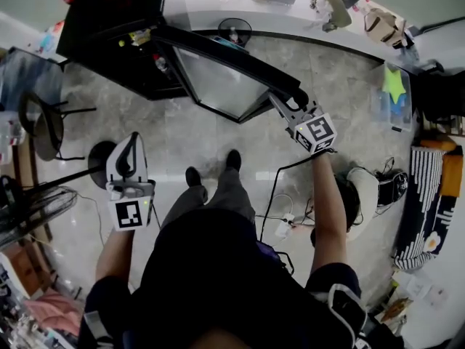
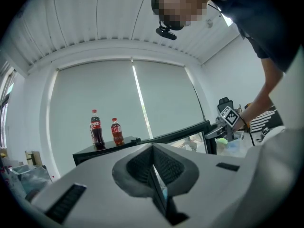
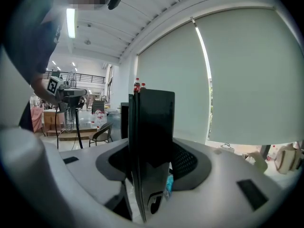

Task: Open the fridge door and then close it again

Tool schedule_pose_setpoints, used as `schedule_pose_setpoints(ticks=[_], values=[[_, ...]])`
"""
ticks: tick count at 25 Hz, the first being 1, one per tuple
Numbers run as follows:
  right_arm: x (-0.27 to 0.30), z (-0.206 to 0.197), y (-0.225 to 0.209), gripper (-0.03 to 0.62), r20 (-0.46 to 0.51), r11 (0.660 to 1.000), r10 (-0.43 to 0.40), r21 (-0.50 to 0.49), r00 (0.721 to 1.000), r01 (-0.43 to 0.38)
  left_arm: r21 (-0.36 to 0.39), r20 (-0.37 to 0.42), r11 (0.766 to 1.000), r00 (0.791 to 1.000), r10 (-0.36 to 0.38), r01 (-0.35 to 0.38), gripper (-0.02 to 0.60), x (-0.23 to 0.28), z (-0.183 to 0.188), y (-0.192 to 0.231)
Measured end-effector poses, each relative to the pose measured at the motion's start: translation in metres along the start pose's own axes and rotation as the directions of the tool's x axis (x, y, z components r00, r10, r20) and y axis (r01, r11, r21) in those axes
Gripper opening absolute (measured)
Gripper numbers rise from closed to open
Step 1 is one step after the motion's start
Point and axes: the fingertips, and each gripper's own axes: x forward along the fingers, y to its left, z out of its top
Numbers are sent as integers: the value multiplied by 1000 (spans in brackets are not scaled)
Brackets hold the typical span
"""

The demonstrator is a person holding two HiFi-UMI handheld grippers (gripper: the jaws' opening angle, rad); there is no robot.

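My right tongs point(image 1: 282, 104) clamp the edge of the open fridge door point(image 1: 218, 86). My left tongs point(image 1: 128, 150) are pressed together, empty. 2 cola bottles point(image 2: 97, 129) stand atop the fridge point(image 1: 109, 27).

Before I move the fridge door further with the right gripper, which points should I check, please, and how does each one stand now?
1. Right gripper holds the edge of the fridge door between its jaws: ok.
2. Left gripper is shut, empty and well apart from the door: ok.
3. Door stands swung open from the fridge: ok.
4. Two bottles stand upright on the fridge top: ok.
5. Nothing sticks out of the fridge into the door's way: cannot tell, the inside is hidden.
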Motion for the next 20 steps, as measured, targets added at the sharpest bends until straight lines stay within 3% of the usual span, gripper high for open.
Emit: schedule_pose_setpoints(ticks=[20], values=[[-18, 2, 137, 221, -32, 989, -148, 20, 989, 148, -44, 65, 995, 994, -87, 90, 21, -74, -16, 40]])
